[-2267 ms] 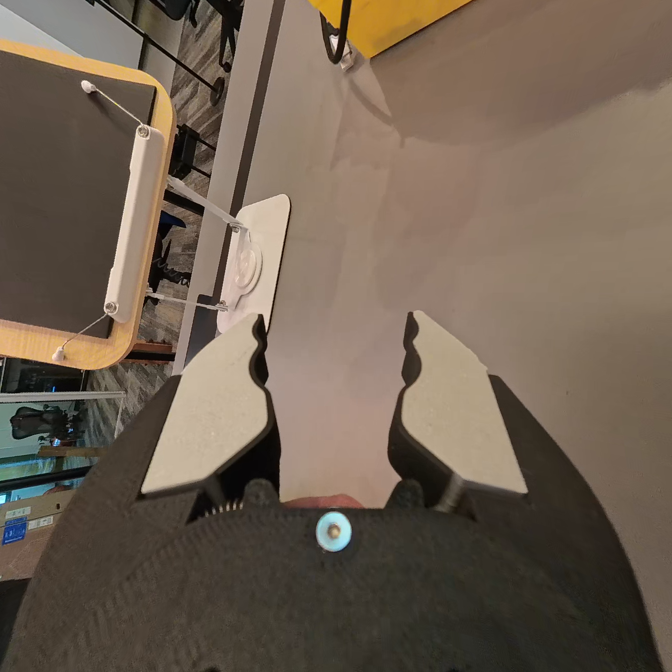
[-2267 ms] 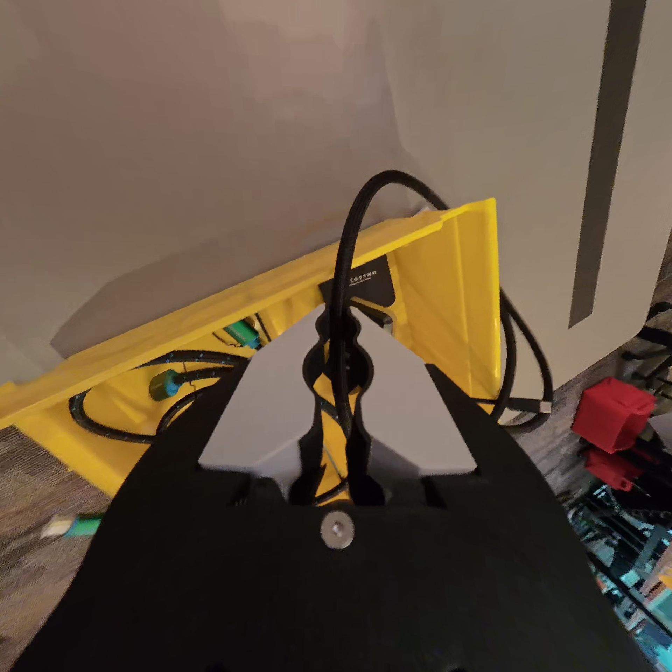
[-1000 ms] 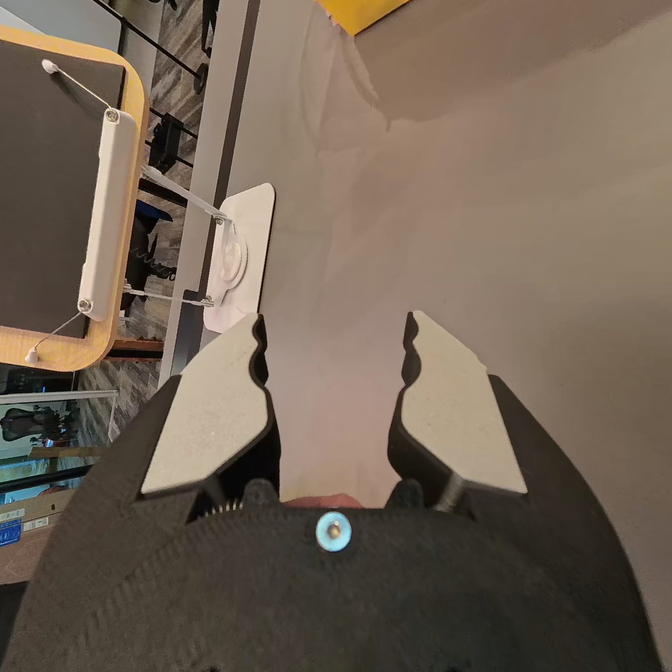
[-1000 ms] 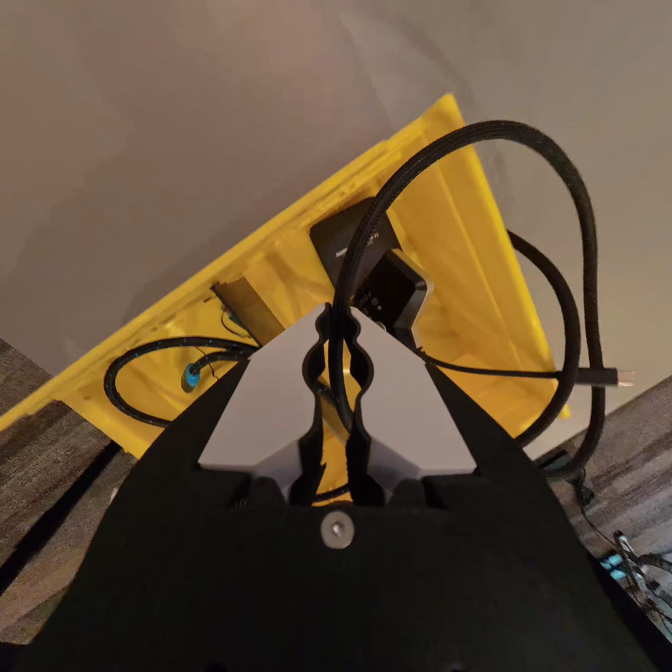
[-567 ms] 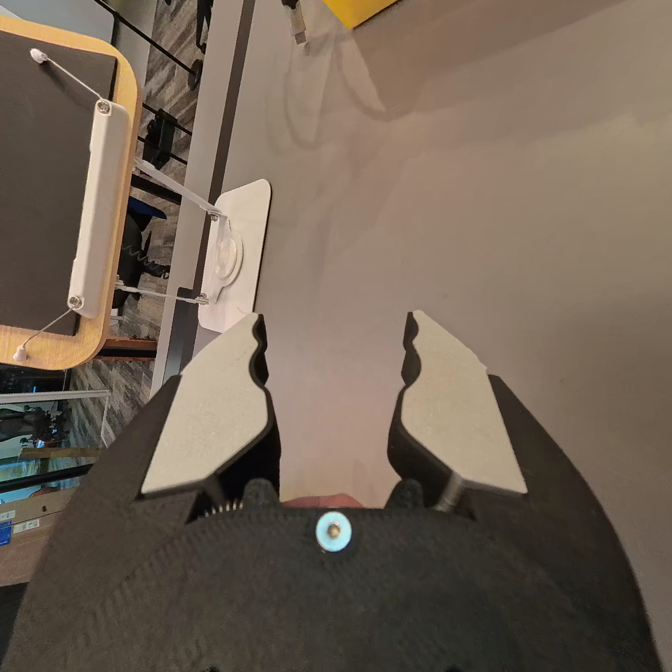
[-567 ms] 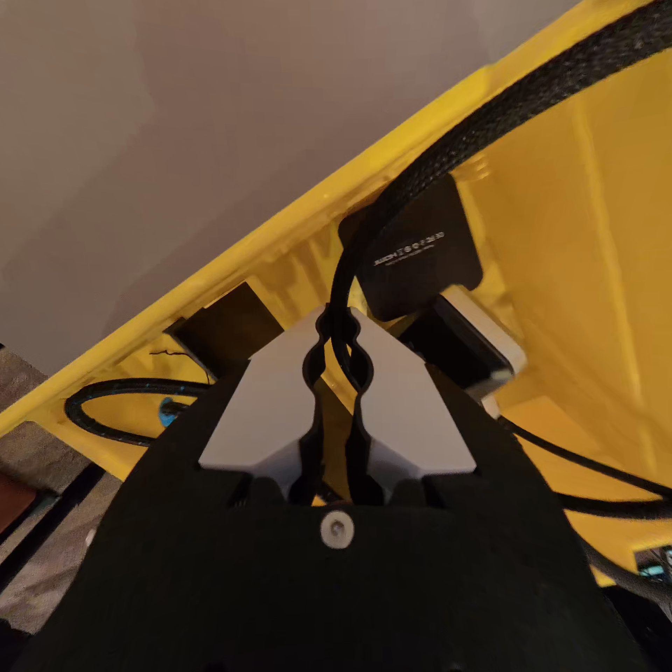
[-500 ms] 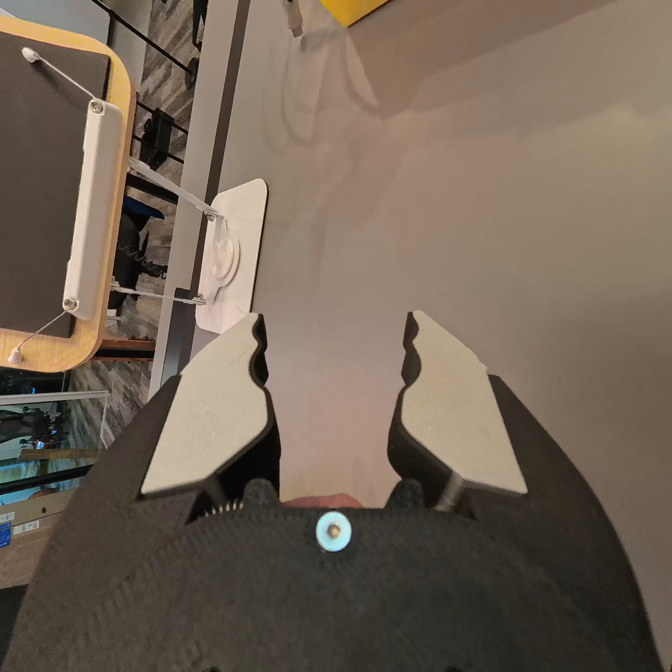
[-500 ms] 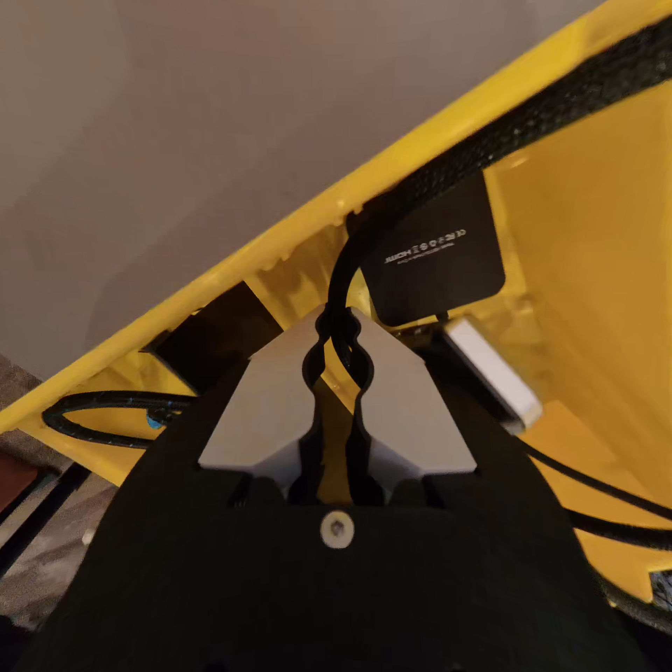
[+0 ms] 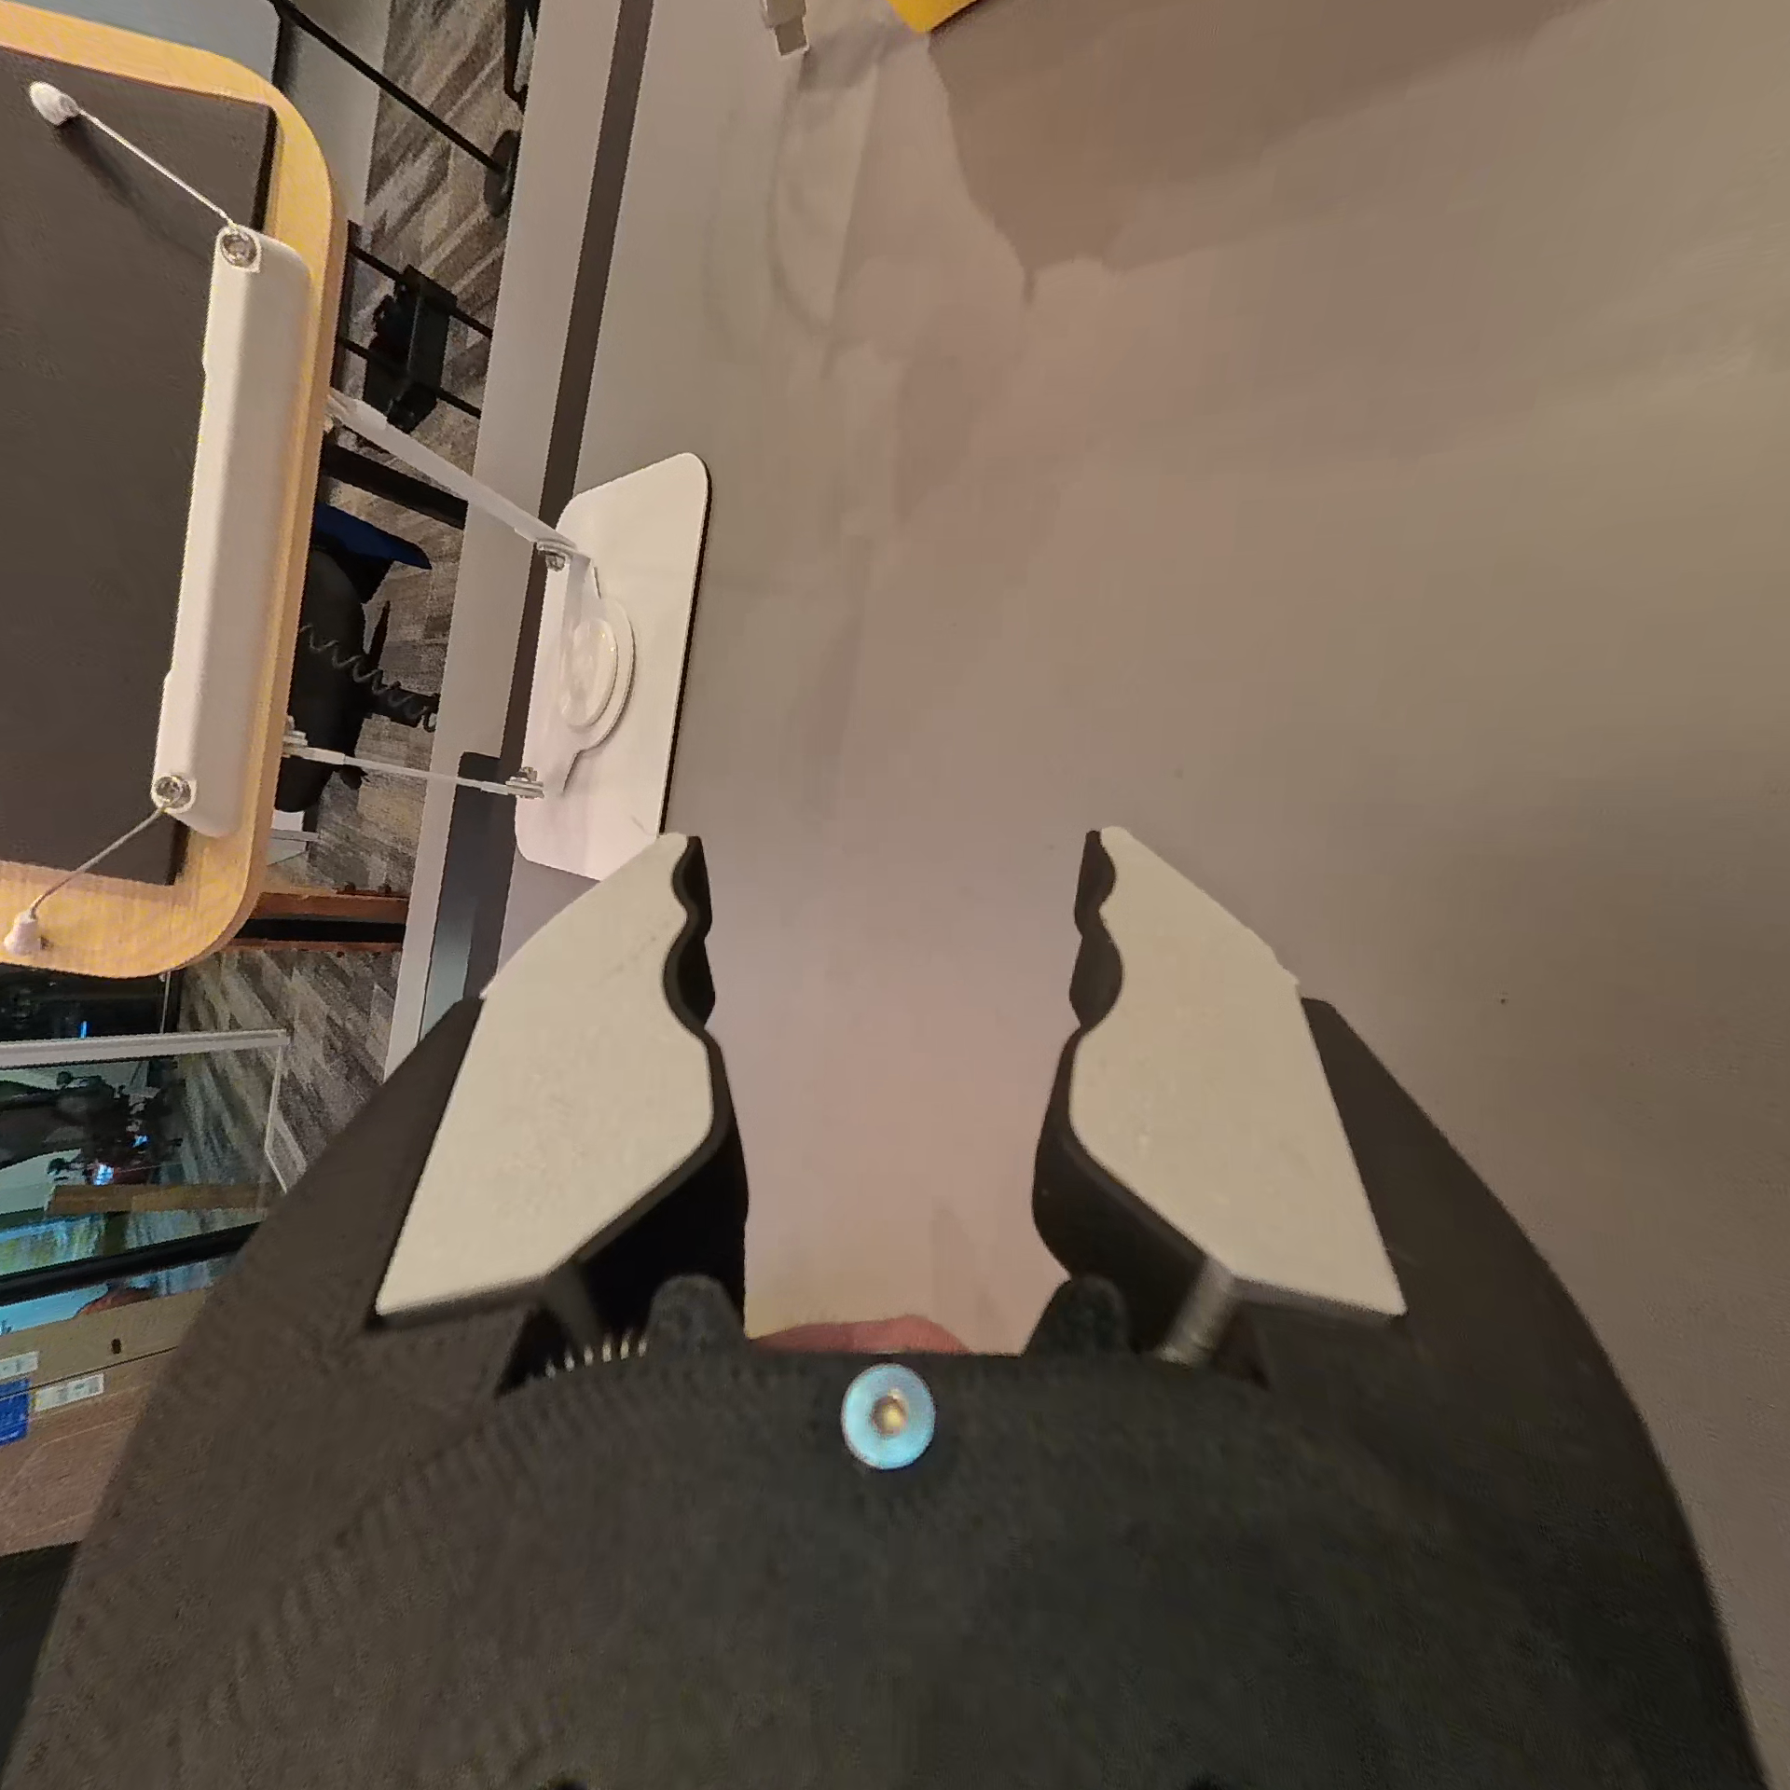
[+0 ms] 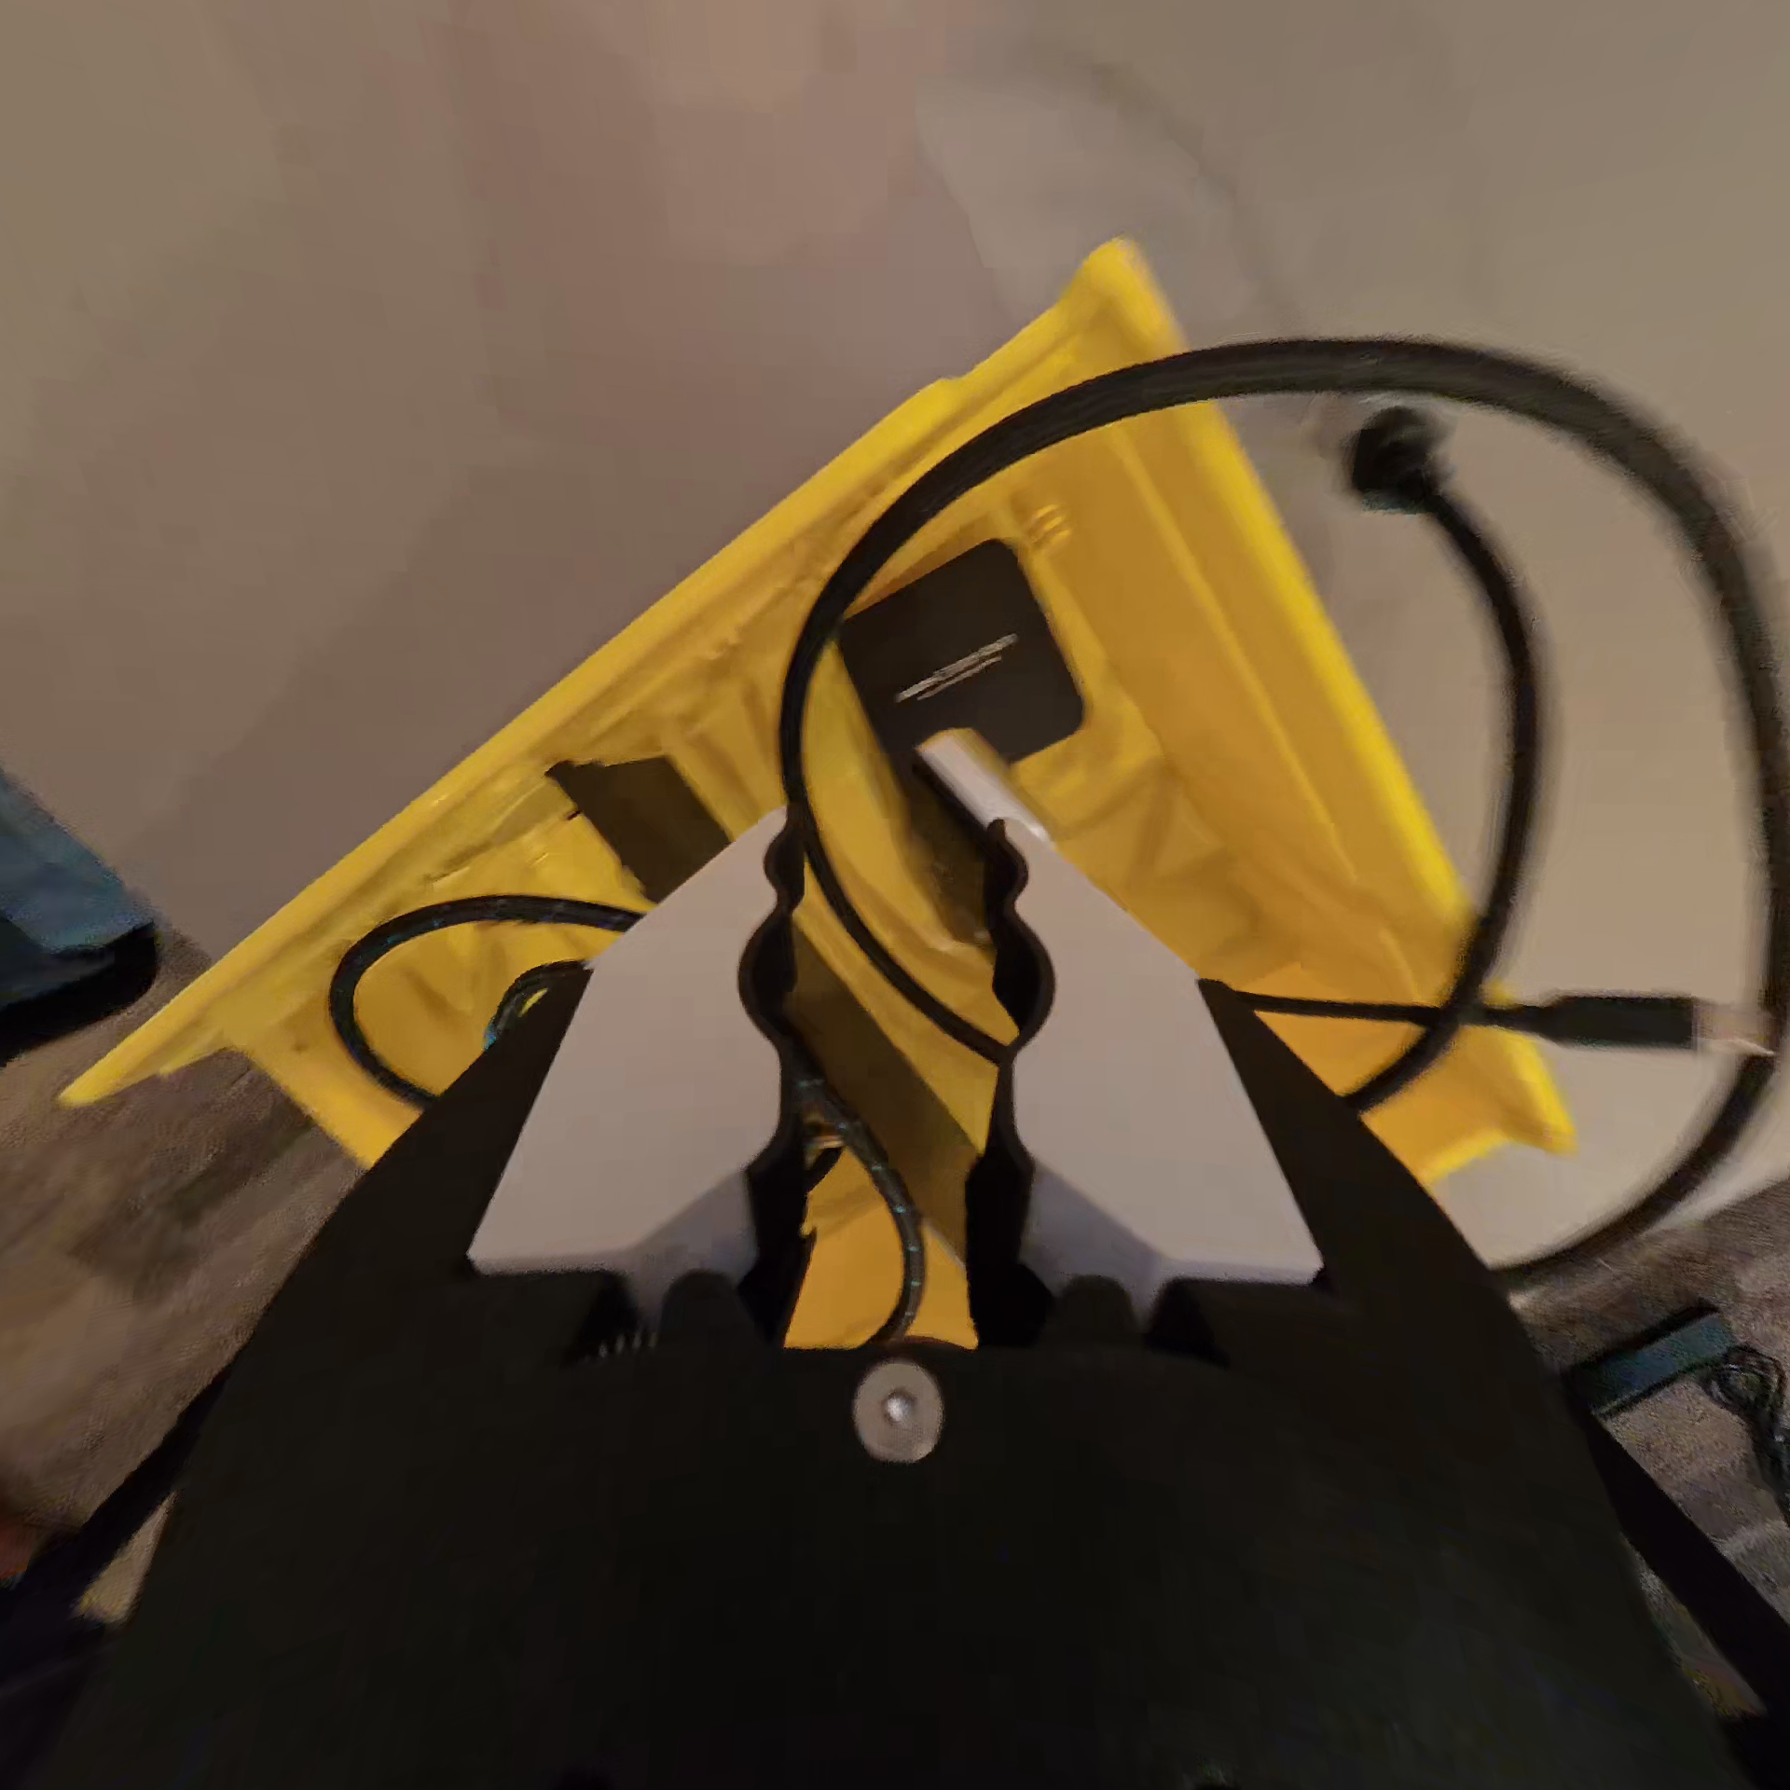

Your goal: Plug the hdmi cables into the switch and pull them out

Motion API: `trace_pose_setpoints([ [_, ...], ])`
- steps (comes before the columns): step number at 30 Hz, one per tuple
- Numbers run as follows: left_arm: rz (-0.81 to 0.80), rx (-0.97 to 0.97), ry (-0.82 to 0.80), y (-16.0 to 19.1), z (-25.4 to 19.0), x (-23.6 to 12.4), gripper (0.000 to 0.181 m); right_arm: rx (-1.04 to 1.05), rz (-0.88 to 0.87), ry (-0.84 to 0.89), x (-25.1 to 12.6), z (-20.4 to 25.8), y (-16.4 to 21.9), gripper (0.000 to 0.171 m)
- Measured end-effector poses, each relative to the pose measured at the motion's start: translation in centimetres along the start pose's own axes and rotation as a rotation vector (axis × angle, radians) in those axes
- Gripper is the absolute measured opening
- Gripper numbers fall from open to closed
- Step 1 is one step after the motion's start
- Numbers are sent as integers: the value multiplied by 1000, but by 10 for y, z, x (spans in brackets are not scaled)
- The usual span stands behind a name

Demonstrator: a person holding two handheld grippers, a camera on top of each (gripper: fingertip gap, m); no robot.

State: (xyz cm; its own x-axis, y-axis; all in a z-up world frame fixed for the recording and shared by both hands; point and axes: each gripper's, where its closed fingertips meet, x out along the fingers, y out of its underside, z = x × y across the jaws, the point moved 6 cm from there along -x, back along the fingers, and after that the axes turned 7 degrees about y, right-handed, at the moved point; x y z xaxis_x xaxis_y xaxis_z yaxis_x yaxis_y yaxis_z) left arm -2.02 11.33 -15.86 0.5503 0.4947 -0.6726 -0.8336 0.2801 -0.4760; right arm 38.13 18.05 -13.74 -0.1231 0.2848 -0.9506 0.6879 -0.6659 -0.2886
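In the right wrist view a yellow tray [image 10: 1211, 678] lies on the grey table and holds the black switch box [image 10: 959, 659] and a silver device [image 10: 978, 785]. My right gripper [image 10: 891, 833] is open above the tray. A black braided HDMI cable [image 10: 1259, 363] runs loose across the gap between its fingers and loops up and to the right. Its plug [image 10: 1395, 465] hangs free. A thinner cable's plug [image 10: 1598, 1017] sticks out past the tray's right edge. A second braided cable [image 10: 465, 910] curls in the tray's left end. My left gripper [image 9: 891, 852] is open and empty over bare table.
A white stand base [image 9: 620, 659] sits near the table's left edge, holding a wood-framed dark board [image 9: 97, 484] off the table. The tray's corner [image 9: 930, 10] shows at the top of the left wrist view. Patterned floor [image 10: 145, 1211] lies beyond the table edge. One gripper's finger ends stand about 35 cm off the other's.
My right gripper has opened and let go of the braided cable, and has drawn back from the tray. The left gripper has hardly moved.
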Motion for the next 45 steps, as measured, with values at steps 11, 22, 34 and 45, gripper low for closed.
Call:
trace_pose_setpoints([
  [11, 10, 7, -1, 1, -1, 1, 72, 69, -59, 449, 6, -105, -12, 67],
  [22, 21, -32, 11, 16, 6, 4, 72, 104, 170, 208, 55, -133, -11, 53],
  [34, 32, -42, 14, 19, 7, 7, 72, 70, -33, 440, 9, -125, -13, 0],
  [45, 29, -21, 13, 10, 1, 7, 72, -57, -265, 463, -50, -63, 13, 0],
])
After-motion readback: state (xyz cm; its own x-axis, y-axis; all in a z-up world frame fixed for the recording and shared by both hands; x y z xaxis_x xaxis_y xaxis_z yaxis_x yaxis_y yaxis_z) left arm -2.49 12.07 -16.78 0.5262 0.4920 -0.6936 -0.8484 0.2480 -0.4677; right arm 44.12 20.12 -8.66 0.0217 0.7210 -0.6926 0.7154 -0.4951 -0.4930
